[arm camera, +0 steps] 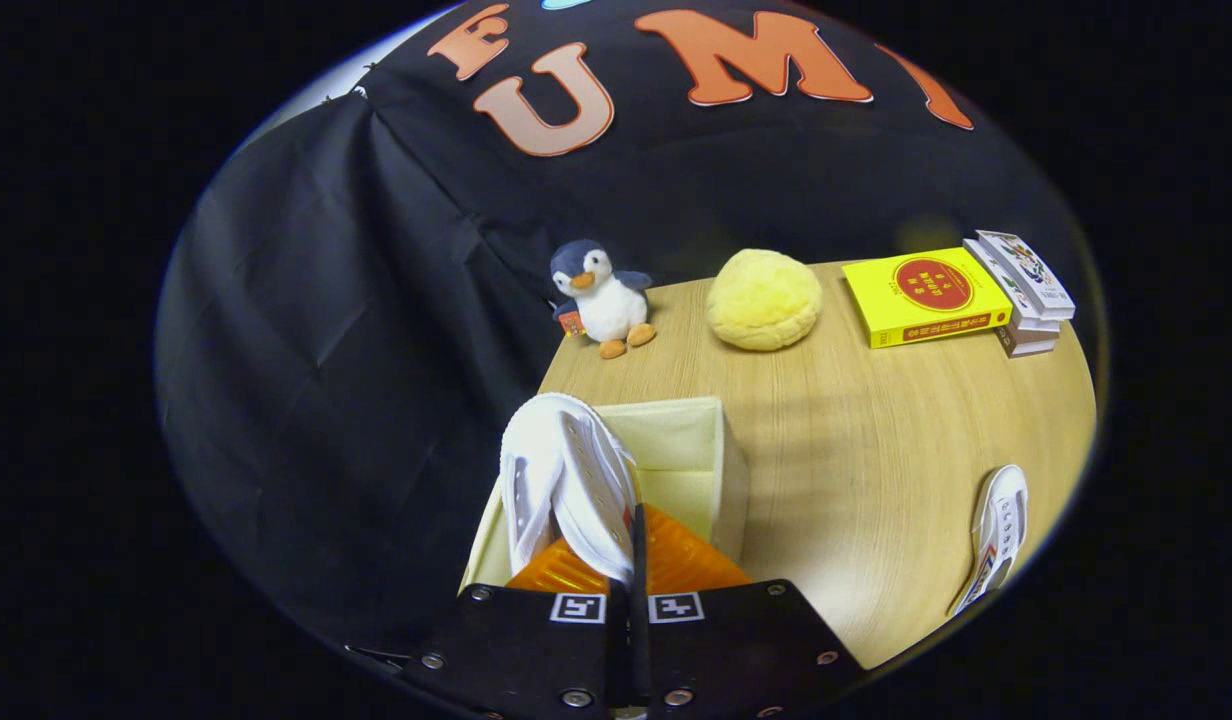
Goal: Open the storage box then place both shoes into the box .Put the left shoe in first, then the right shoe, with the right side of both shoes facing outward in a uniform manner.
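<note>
Gripper view shows the gripper (631, 560) pinched together on a white shoe (568, 480), hanging over the open box (721, 460). It seems light and soft (best held at the collar). Another shoe (998, 535) lies well right of the box.

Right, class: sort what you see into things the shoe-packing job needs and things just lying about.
Job: tool, closed on the white shoe over the open cream storage box; second white shoe on the table.

Lying about: penguin plush, yellow round plush, yellow book, stacked books.
</note>
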